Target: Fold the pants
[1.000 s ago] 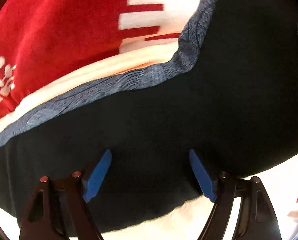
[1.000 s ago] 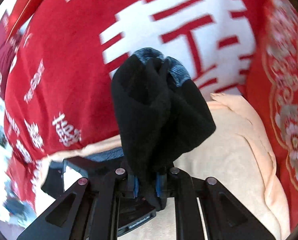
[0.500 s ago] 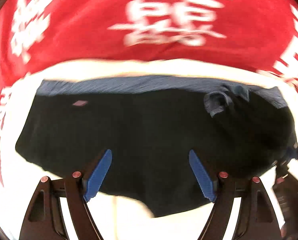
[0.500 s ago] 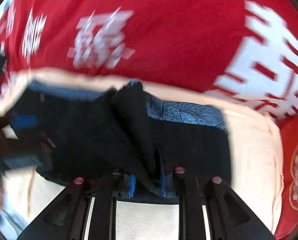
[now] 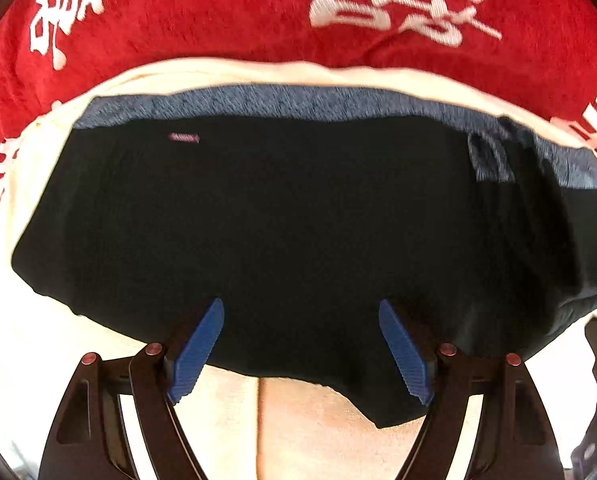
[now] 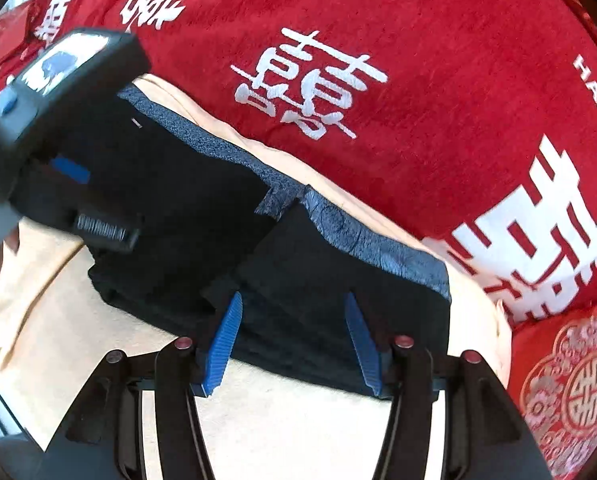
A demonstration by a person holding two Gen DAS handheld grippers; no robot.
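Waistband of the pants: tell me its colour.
The waistband is heathered blue-grey on black pants; clearest in the left wrist view.

My right gripper point(image 6: 292, 340) no longer pinches the bunched pants point(image 6: 226, 216); its jaws are opening and the fold now lies flat on the cream towel point(image 6: 58, 320). My left gripper point(image 5: 300, 344) now looks over the whole garment

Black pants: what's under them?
The black pants lie on a cream towel, which shows around their edges, over a red blanket. Whatever lies under the towel's covered middle cannot be seen.
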